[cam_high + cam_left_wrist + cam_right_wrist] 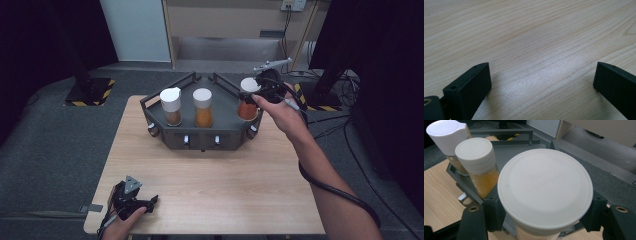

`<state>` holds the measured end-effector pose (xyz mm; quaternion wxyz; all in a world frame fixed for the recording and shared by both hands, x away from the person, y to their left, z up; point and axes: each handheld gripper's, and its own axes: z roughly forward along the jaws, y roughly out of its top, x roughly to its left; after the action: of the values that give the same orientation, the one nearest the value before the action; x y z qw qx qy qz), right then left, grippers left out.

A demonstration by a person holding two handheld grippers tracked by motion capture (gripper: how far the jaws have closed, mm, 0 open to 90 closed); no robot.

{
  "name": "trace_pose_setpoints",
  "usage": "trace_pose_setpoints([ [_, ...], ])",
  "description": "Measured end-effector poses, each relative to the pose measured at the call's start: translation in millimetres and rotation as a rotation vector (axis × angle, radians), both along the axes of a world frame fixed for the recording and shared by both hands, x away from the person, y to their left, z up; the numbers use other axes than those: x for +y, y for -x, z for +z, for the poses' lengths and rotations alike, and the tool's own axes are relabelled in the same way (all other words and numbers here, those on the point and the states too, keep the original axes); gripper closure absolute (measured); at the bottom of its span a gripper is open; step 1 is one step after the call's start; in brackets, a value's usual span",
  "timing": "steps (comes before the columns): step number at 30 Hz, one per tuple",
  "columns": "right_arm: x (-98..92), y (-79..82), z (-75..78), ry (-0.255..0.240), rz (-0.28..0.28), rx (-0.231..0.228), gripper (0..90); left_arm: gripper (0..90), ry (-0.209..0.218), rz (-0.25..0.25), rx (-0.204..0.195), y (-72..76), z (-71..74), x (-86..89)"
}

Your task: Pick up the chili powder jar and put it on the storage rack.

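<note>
Right jaws: closed on the red spice jar [247, 102], pads pressing either side just under its wide white lid [545, 188]
Right gripper [260, 90]: held at the far right end of the rack, hand [282, 112] behind it, cable trailing back along the forearm
Left jaws: spread wide apart with nothing between them, bare wood showing in the gap
Left gripper [131, 200]: low over the near left corner of the tabletop [215, 190], well apart from the rack
Red spice jar: upright at the right end of the dark grey rack [200, 132]; whether its base touches the rack floor I cannot tell
Orange spice jar [203, 107]: upright in the middle of the rack, white ribbed cap, just beside the red jar in the right gripper view
Brown spice jar [171, 106]: upright at the left end of the rack, white cap with a pouring lip
Rack: angular tray with raised rails, standing on the far half of the tabletop, small knobs along its front face
Lid of the gripped jar: flat, with faint embossed lettering too soft to read
</note>
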<state>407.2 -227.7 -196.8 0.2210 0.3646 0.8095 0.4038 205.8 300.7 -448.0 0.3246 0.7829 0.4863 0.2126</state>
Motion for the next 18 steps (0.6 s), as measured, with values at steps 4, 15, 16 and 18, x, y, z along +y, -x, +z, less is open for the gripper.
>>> trace_pose_setpoints([
  [4,5.1,-5.7,0.4,0.001,0.0,0.003,34.2,0.0,0.0,0.0,0.0,0.0,-0.1,0.1],
  [15,16.0,-21.3,0.1,0.002,-0.002,0.013,34.2,0.1,0.001,0.0,-0.001,0.1,-0.3,0.1],
  [16,17.2,-23.6,-0.8,-0.001,-0.005,0.017,34.2,0.0,0.001,0.0,0.0,0.0,-0.1,0.0],
  [18,19.1,-26.2,-2.0,-0.001,-0.006,0.021,34.2,0.0,0.0,0.0,0.0,0.0,-0.1,0.0],
])
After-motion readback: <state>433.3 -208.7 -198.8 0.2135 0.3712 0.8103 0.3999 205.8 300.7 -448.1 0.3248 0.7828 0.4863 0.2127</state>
